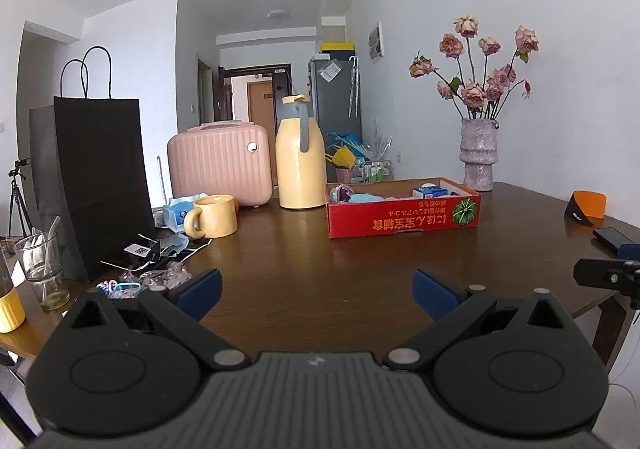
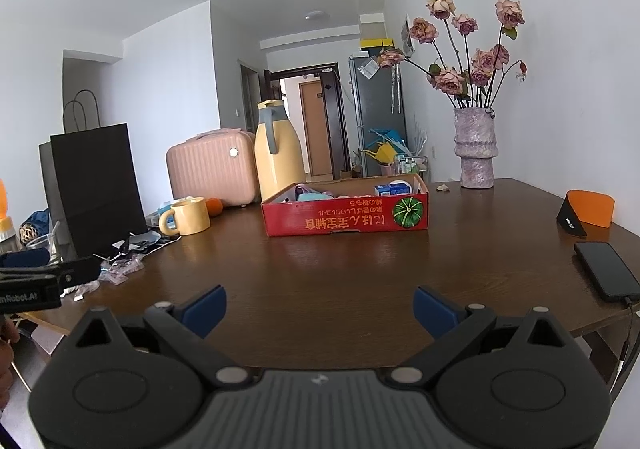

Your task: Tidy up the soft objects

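Left tongs (image 1: 316, 295): being held low over the near edge of the counter (image 1: 320, 273), blue pads (image 1: 200, 291) spread wide apart, nothing being gripped between them.

Right tongs (image 2: 320, 309): being held likewise above the near edge of the counter, blue pads (image 2: 434, 309) standing wide apart, nothing being carried.

Red cardboard box (image 2: 346, 215): being kept toward the far middle of the counter, well apart from both tongs, its top open, a green pumpkin printed on its front.

Soft objects (image 2: 310, 195): being contained in the left part of the red cardboard box; pink and light-blue pieces are being shown, their exact kind cannot be told.

Small blue-and-white carton (image 2: 394, 189): being kept in the right part of the same box.

Yellow thermos jug (image 1: 301, 157): being stood upright just beside the left end of the box.

Pink case (image 1: 219, 165): being stood left of the jug.

Yellow mug (image 1: 212, 216): being kept in front of the pink case.

Black paper bag (image 1: 102, 185): being stood upright at the left of the counter.

Vase of dried roses (image 2: 476, 145): being stood at the far right, near the wall.

Black phone (image 2: 606, 271): being laid flat at the right edge.
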`<action>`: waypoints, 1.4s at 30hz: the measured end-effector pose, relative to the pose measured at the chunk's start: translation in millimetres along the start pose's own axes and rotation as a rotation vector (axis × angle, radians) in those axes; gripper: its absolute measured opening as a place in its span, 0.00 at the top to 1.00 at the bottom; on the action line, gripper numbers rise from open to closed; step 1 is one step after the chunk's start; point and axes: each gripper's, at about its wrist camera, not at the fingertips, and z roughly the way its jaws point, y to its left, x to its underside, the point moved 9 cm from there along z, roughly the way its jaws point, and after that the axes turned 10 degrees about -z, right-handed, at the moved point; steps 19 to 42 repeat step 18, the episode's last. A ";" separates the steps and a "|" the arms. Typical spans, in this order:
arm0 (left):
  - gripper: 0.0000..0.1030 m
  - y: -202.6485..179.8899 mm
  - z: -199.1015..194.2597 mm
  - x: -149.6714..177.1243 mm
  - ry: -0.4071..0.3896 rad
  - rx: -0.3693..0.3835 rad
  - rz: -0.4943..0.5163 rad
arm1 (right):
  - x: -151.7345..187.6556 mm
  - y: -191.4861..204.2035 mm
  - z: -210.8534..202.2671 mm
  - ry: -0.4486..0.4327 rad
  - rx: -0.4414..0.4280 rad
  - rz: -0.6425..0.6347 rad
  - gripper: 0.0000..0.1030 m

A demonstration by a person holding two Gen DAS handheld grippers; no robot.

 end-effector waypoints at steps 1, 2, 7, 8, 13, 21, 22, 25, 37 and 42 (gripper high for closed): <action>0.00 0.3 -0.1 -0.4 -0.003 0.004 -0.002 | 0.3 -0.1 -0.1 0.000 0.001 0.000 0.02; 0.00 -0.3 -0.8 -0.6 -0.005 0.008 -0.002 | 0.4 -0.3 -0.2 -0.001 0.002 0.000 0.02; 0.00 -3.1 -5.1 -1.8 -0.027 0.016 0.003 | 0.1 -0.6 -1.2 -0.004 0.007 -0.003 0.00; 0.00 -3.2 -5.4 -1.8 -0.029 0.018 0.001 | 0.3 -0.5 -1.4 -0.005 0.006 -0.003 0.00; 0.00 -2.1 -6.0 -3.2 -0.038 0.019 -0.005 | -0.4 0.2 -1.9 -0.007 0.005 -0.008 0.00; 0.00 -1.7 -6.7 -4.4 -0.048 0.020 -0.012 | -1.5 1.5 -3.3 -0.017 0.005 -0.019 0.00; 0.00 -1.7 -6.7 -4.4 -0.048 0.020 -0.012 | -1.5 1.5 -3.3 -0.017 0.005 -0.019 0.00; 0.00 -1.7 -6.7 -4.4 -0.048 0.020 -0.012 | -1.5 1.5 -3.3 -0.017 0.005 -0.019 0.00; 0.00 -1.7 -6.7 -4.4 -0.048 0.020 -0.012 | -1.5 1.5 -3.3 -0.017 0.005 -0.019 0.00; 0.00 -1.7 -6.7 -4.4 -0.048 0.020 -0.012 | -1.5 1.5 -3.3 -0.017 0.005 -0.019 0.00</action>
